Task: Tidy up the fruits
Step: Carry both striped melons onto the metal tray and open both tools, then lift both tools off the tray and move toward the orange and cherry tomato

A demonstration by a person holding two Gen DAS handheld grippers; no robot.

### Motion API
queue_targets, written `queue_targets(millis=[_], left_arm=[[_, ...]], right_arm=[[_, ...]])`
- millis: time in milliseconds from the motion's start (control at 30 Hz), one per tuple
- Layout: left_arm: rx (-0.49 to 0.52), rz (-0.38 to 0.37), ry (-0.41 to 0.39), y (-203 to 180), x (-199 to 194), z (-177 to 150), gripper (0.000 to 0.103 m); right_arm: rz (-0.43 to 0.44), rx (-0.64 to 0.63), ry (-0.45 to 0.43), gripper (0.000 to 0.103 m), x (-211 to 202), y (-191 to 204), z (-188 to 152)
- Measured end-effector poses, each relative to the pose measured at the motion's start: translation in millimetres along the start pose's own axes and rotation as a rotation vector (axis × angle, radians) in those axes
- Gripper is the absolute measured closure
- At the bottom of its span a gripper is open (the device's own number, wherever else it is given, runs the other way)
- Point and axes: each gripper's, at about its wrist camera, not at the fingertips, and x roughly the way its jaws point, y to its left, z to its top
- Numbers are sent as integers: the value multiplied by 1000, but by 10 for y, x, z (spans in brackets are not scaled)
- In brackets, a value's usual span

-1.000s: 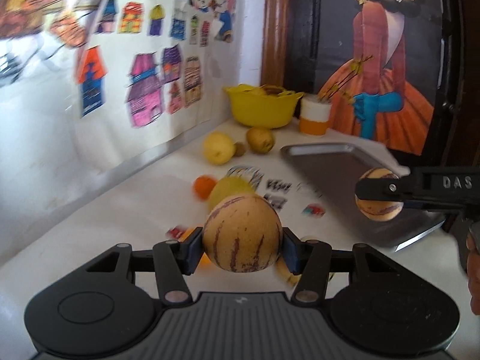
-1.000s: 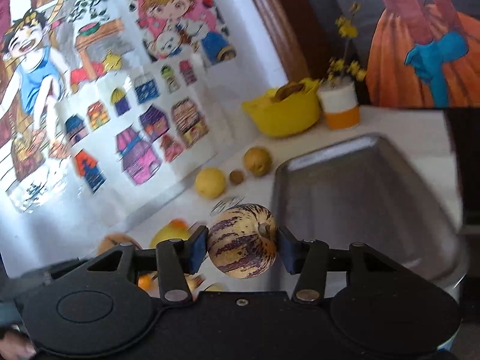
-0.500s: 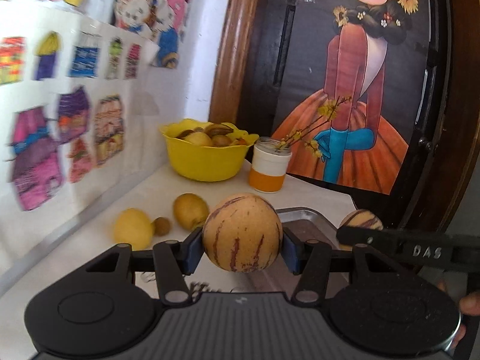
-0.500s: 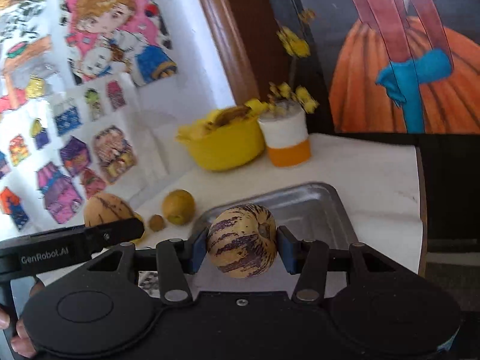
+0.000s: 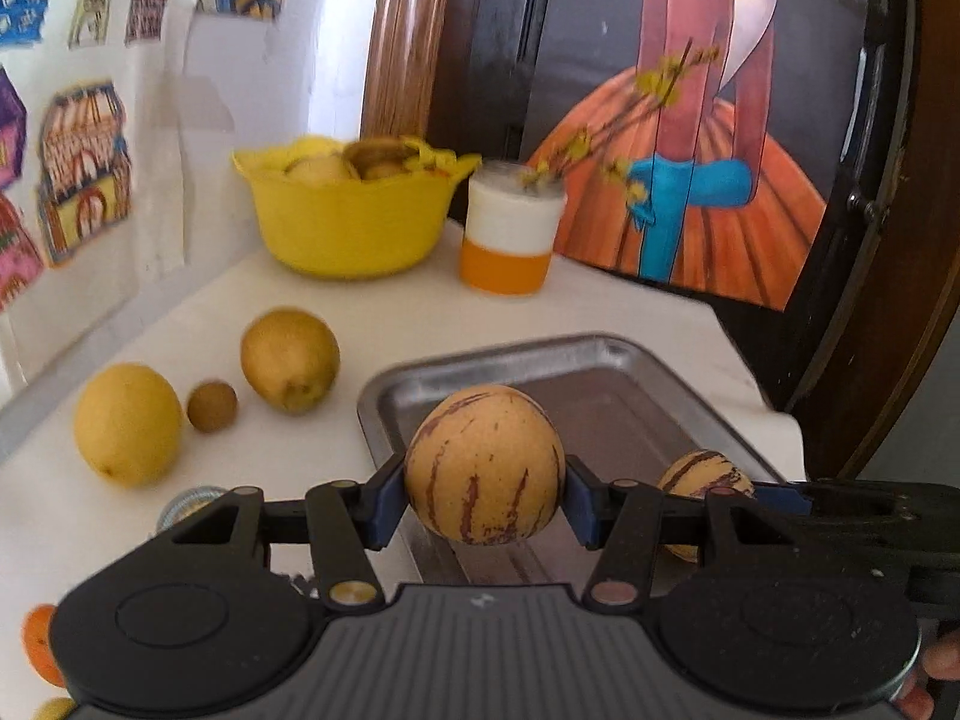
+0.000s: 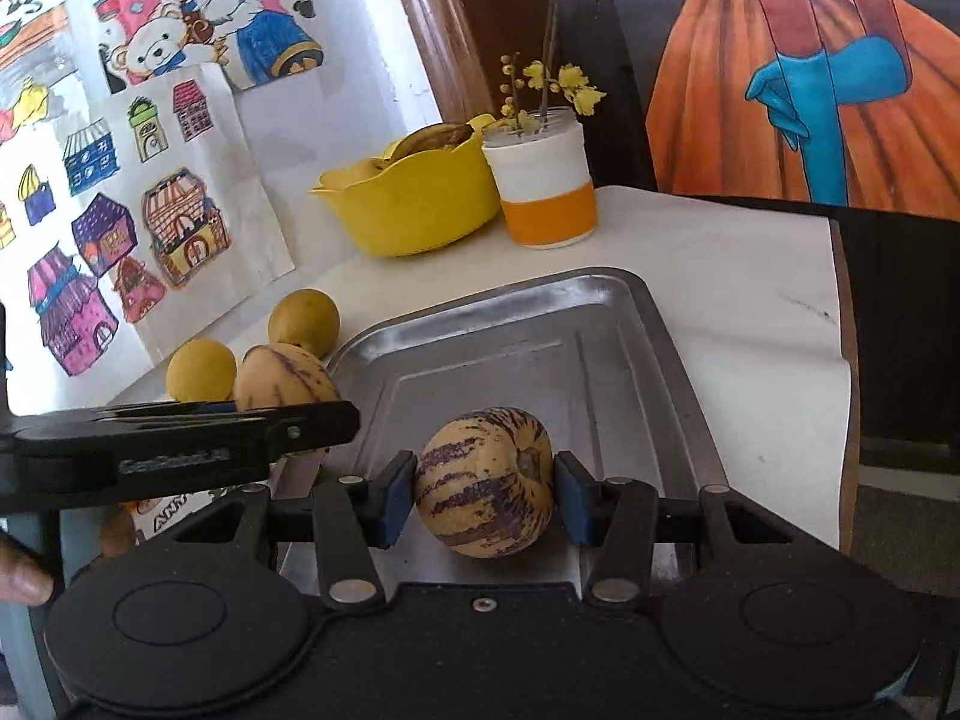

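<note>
My left gripper is shut on a pale, purple-striped round melon, held over the near left part of the metal tray. My right gripper is shut on a darker striped melon above the tray's near end. In the left wrist view the right gripper's melon shows at the right, over the tray. The right wrist view shows the left gripper's melon at the left, beside the tray's edge.
A lemon, a small brown fruit and a yellow-green fruit lie left of the tray. A yellow bowl holding fruit and a white-orange jar with flowers stand at the back. An orange lies near left. Wall with drawings runs along the left.
Both grippers have carried their melons forward and toward the tray; the tray, bowl and jar now look closer. The grips on both melons have stayed the same.
</note>
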Motion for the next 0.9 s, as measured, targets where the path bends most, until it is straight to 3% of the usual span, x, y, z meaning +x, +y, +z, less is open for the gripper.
queue_targets(millis=[333,400,500,633,767,900], left_arm=[[51,25,46,-95,113,-44,45],[54,23,39,-104,99,-43,39],[51,24,21,-123,54,-28,33],[30,12,0,-126,-71,-3,27],[1,12,-69,-121,-357,-6,12],[-11,26,-146,-105,-717,-33,1]], right_arm=[[-33,-60,-53,50,-70,65,-80],[-51,-83,-69,47,-110,87,-100],[-82,-117,-105,41,-224,150,-144],[-102,-125,-179,23,-460,239,-186],[-129,-139,-263,7,-756,395,-229],[-151,-166,-347,1,-1081,615,-305]])
